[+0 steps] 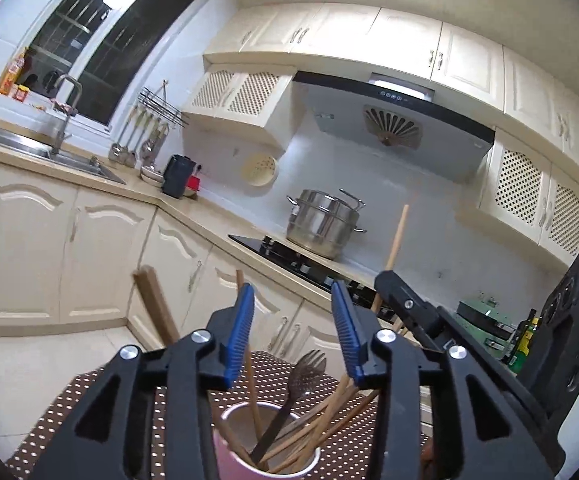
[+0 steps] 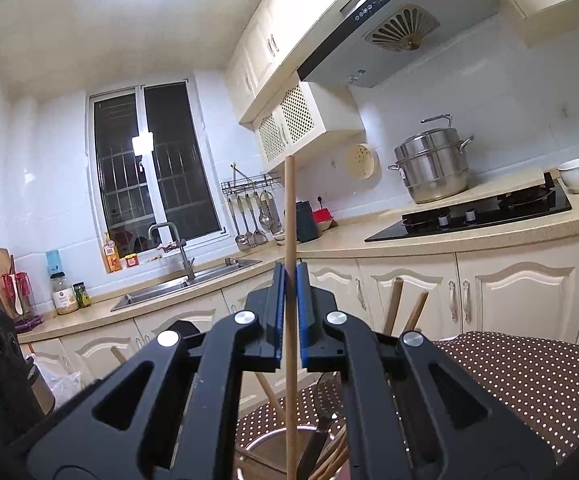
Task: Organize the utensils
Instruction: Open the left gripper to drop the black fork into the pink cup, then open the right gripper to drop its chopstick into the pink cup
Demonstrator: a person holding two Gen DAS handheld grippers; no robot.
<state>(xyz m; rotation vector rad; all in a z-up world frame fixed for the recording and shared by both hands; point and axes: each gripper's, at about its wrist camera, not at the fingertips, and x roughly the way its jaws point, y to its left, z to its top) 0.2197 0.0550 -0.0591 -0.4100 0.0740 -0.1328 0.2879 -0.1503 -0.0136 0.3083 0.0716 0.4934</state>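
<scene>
Right gripper [image 2: 288, 280] pinched 1 upright chopstick [image 2: 289, 216] above the pink cup [image 1: 229, 460]. Left gripper [image 1: 293, 320] stood part open, empty, over the cup's chopsticks and slotted spoon [image 1: 305, 368].

One pink cup [image 1: 229, 460], one black slotted spoon [image 1: 303, 372], one steel steamer pot [image 1: 321, 222].

I see a pink utensil cup [image 1: 229, 452] standing upright on the brown polka-dot tablecloth [image 1: 101, 396], crowded with wooden chopsticks [image 1: 321, 420] that lean to all sides and a black slotted spoon [image 1: 307, 368] with its head up. One more wooden chopstick [image 2: 290, 216] stands upright above the cup's mouth, its lower end reaching down toward the rim.
</scene>
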